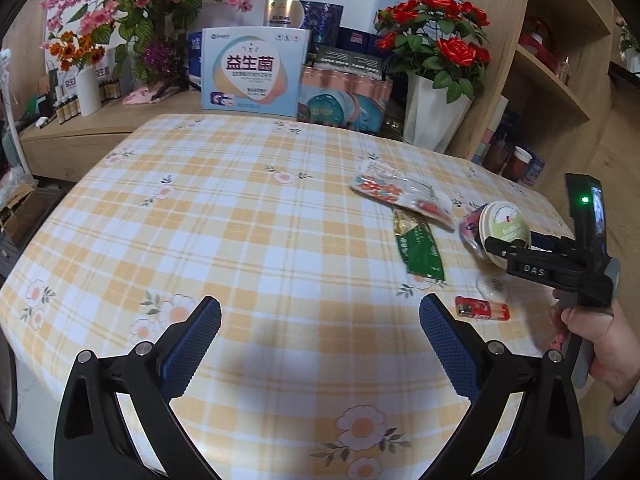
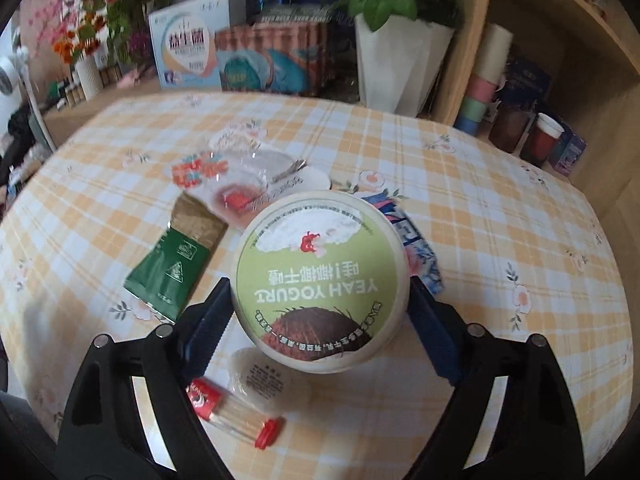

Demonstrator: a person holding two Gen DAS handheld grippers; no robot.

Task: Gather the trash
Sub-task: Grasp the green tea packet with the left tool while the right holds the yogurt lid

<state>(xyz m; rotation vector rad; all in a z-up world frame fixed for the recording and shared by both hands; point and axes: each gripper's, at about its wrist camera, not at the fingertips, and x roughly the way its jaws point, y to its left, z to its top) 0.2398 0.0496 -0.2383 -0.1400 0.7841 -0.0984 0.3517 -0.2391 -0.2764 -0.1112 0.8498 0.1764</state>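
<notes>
Currently, item: yogurt tub (image 2: 322, 280) on the checked tablecloth (image 2: 500, 200), between your right gripper (image 2: 320, 300) pads, contact unclear; left gripper (image 1: 320, 320) wide, empty; risk: round lid slipping, nudging toothpick bottle (image 2: 236, 416).

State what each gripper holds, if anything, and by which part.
The right gripper clasps the tub by its opposite sides, just below the lid. The left gripper is open and holds nothing.
</notes>
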